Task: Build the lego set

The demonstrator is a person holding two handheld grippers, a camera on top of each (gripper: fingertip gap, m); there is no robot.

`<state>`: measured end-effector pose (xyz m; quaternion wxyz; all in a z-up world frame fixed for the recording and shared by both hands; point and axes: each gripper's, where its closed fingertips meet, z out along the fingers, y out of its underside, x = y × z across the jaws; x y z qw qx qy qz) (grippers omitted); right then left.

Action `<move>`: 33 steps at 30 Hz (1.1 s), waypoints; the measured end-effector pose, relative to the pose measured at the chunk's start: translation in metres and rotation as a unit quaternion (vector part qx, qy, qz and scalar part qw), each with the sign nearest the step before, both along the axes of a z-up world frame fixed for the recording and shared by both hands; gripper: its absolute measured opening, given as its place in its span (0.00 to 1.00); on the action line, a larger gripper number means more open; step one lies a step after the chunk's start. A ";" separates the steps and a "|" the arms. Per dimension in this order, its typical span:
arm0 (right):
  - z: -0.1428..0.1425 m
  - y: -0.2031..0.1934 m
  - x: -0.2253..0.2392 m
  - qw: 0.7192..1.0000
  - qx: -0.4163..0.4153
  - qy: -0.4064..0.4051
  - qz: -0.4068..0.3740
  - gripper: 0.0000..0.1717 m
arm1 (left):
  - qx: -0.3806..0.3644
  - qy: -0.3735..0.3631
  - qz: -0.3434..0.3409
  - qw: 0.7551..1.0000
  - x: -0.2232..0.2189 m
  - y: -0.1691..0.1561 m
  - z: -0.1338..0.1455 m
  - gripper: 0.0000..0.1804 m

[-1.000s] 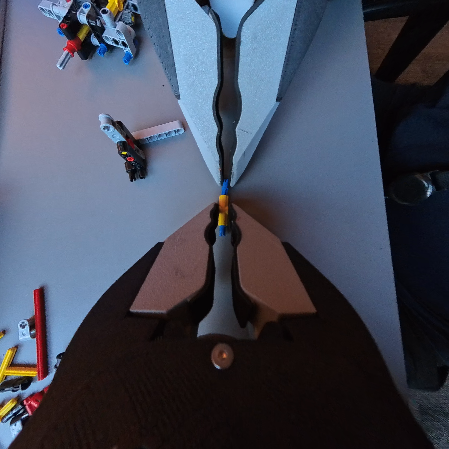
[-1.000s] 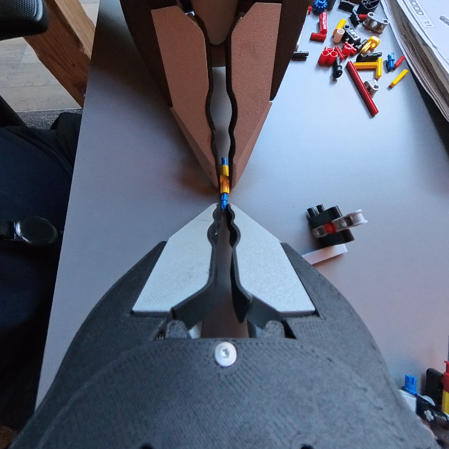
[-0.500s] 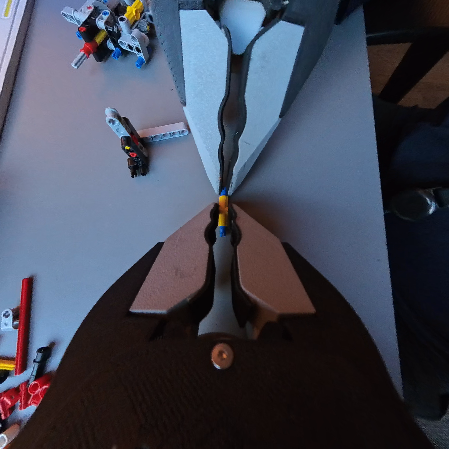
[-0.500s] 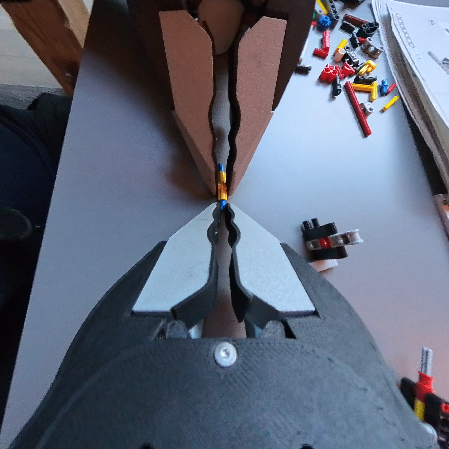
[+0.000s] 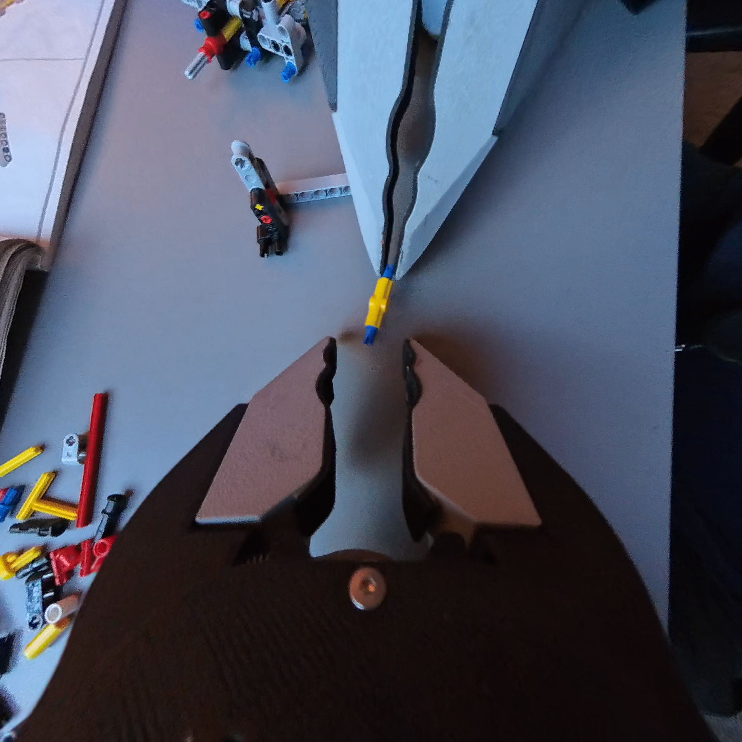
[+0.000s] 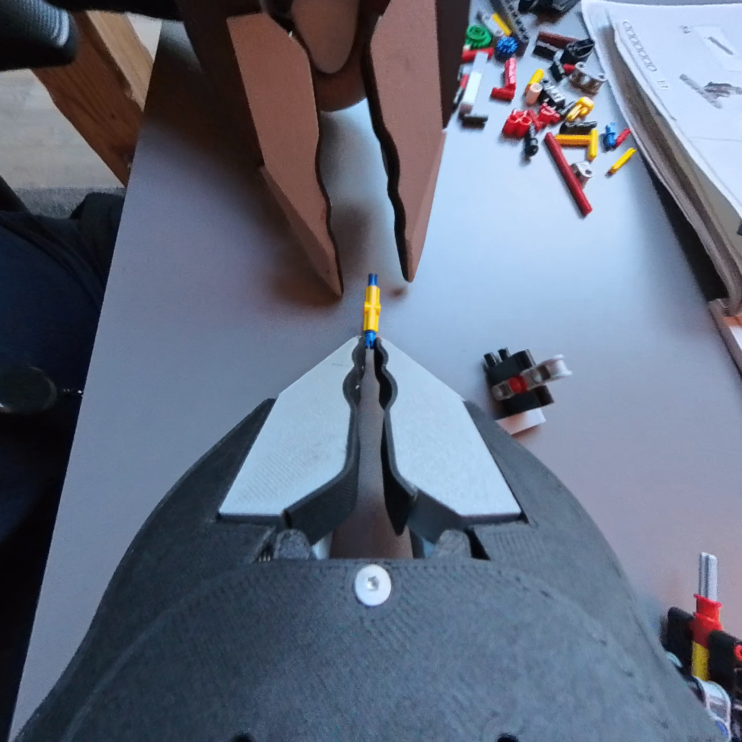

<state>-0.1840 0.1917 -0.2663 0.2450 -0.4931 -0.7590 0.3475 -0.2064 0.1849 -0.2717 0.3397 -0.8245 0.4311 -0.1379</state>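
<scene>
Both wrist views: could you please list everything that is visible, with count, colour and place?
Small connector piece: one, yellow with blue pins at both ends, above the table between the two grippers, one blue end pinched in the right gripper's tips.
Small assembly: one, black, grey and red, on the table beside the right gripper.
Larger assembly: one, black, white, yellow, red, blue, far table end in the left view.
Loose parts pile: many, red, yellow, black, blue, near the papers.
Papers: a stack, white, table edge.
Table: one, grey.
Left gripper: brown jaws apart, holding nothing.
Right gripper: grey jaws closed on the piece.
</scene>
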 end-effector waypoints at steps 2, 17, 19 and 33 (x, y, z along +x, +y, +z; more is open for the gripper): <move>0.003 0.002 0.000 1.000 -0.014 0.003 -0.007 0.00 | 0.003 -0.011 0.003 1.000 0.005 0.001 0.000 0.16; -0.006 0.005 0.006 1.000 0.013 -0.019 -0.003 0.00 | 0.030 -0.015 0.050 0.998 -0.002 0.026 0.000 0.09; -0.006 0.001 0.006 1.000 0.009 -0.019 0.011 0.00 | 0.032 -0.013 0.072 0.997 -0.007 0.032 0.000 0.10; 0.051 0.093 0.018 0.976 -0.076 0.121 -0.165 0.01 | 0.016 -0.019 0.146 0.989 -0.030 0.031 0.000 0.06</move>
